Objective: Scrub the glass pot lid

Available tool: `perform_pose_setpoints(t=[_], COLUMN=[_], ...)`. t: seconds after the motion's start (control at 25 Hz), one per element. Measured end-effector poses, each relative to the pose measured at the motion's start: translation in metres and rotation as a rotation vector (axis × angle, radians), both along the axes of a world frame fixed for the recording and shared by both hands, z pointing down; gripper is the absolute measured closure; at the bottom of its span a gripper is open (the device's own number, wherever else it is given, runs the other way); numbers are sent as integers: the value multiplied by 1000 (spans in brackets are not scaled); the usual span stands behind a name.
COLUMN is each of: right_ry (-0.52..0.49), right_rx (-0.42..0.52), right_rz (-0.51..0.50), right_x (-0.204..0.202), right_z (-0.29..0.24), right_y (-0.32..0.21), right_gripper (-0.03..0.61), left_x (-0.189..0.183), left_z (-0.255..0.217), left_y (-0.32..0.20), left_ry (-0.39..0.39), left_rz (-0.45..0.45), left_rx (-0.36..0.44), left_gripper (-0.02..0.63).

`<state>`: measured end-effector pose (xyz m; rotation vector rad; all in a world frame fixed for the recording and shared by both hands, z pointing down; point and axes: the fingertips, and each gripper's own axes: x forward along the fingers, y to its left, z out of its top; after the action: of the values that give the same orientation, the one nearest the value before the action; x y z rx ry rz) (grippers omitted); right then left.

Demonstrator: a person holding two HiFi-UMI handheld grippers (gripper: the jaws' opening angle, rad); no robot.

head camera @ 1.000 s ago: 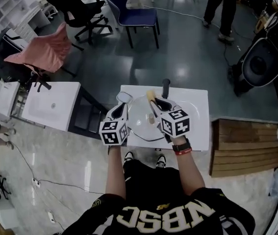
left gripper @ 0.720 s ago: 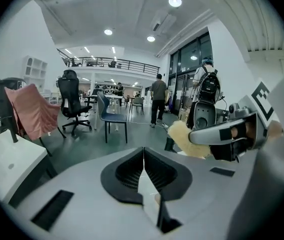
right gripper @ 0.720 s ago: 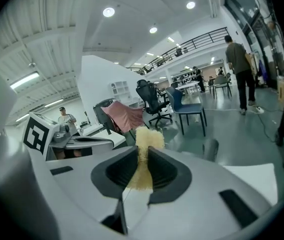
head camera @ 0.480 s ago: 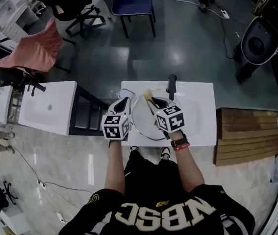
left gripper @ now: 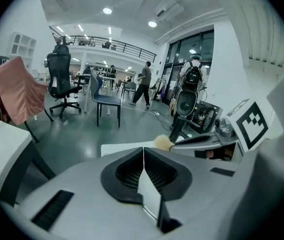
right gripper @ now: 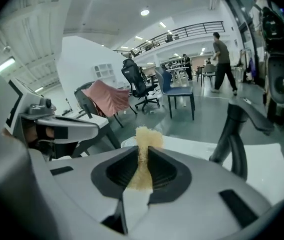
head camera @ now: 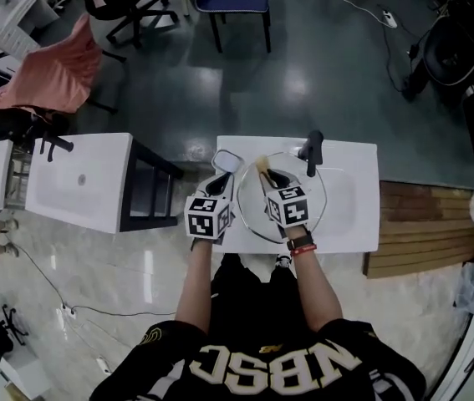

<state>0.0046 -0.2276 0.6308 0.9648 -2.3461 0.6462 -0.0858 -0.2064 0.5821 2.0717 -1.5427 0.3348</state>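
Observation:
The round glass pot lid lies on a white table, its black handle standing at the far edge. My right gripper is over the lid's left part, shut on a yellow scrubber whose tuft pokes out past the jaws. The black handle rises just right of it in the right gripper view. My left gripper hovers at the lid's left rim, jaws closed together with nothing seen between them. The scrubber tuft also shows in the left gripper view.
A small pale oval thing sits at the table's far left corner. A second white table stands to the left, wooden boards to the right. Office chairs and people stand farther off on the grey floor.
The lid and its handle have shifted right on the table. My right gripper with the scrubber now sits nearer the lid's left side. The left gripper stays by the left rim.

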Motion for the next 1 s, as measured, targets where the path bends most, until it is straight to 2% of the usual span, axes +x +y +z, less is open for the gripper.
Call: perform_pose_setpoints(t=[0.28, 0.48, 0.8, 1.0], right_ry=[79, 116, 129, 158], right_rx=[-29, -41, -57, -30], right_rz=[32, -8, -8, -69], right_x=[3, -5, -2, -13], right_z=[44, 65, 84, 92], right_y=[-14, -13, -15, -17], right_gripper=[512, 511, 512, 514], left_x=[6, 13, 23, 23], left_z=[66, 97, 144, 152], left_y=[22, 29, 35, 35], left_ry=[38, 69, -10, -17], left_rz=[49, 57, 66, 62], left_rx=[-163, -215, -336, -356], left_gripper=[595, 595, 588, 598])
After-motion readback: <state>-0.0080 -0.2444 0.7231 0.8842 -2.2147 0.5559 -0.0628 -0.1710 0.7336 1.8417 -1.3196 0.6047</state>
